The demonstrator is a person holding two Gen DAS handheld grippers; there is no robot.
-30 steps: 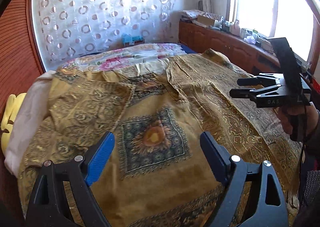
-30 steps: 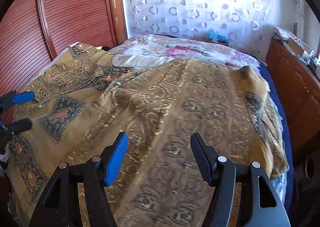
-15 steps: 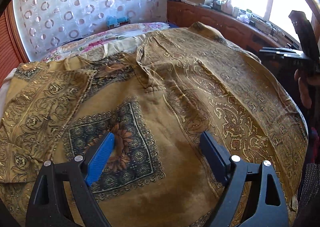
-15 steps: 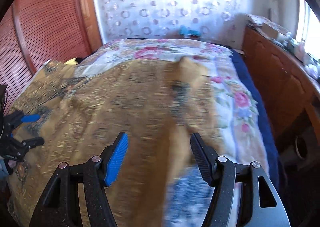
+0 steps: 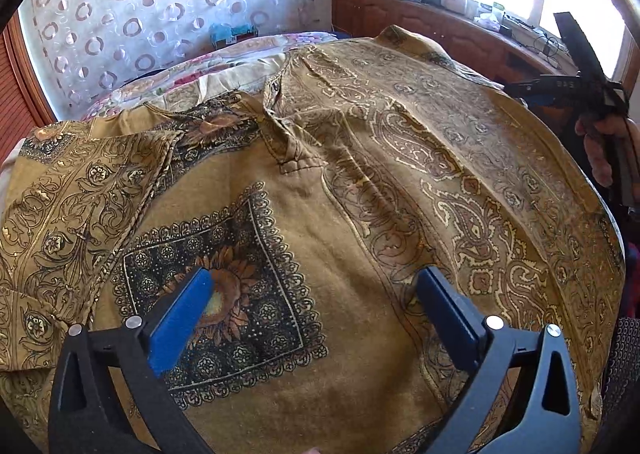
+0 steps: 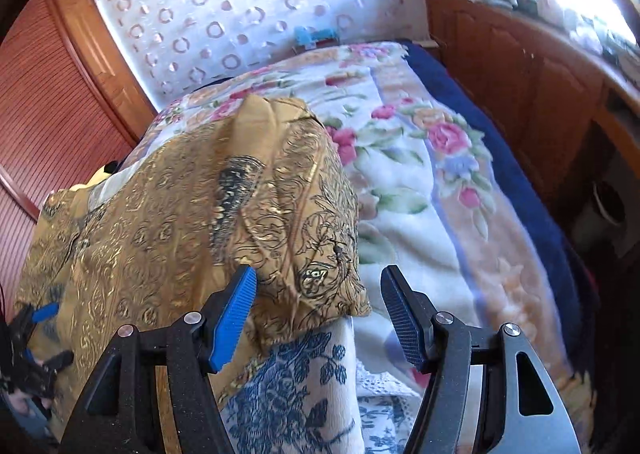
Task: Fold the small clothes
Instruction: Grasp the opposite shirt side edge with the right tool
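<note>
A mustard-gold patterned shirt (image 5: 340, 189) lies spread flat on the bed, with a dark sunflower square (image 5: 224, 294) on its front. My left gripper (image 5: 316, 314) is open just above the shirt's lower front, holding nothing. My right gripper (image 6: 320, 318) is open and empty over the shirt's right sleeve end (image 6: 312, 254), which hangs near the bed's edge. In the left wrist view the right gripper (image 5: 560, 87) shows at the far right. In the right wrist view the left gripper (image 6: 36, 338) shows at the far left.
A floral blanket (image 6: 420, 173) covers the bed under the shirt, with a blue-and-white floral cloth (image 6: 296, 382) at its near edge. A wooden cabinet (image 6: 540, 93) runs along the right. A wooden wardrobe (image 6: 48, 101) stands left. A curtain (image 5: 160, 13) hangs behind.
My left gripper has moved lower and closer over the shirt's front. My right gripper has swung right, from over the shirt's body to its right sleeve end. Both stayed open.
</note>
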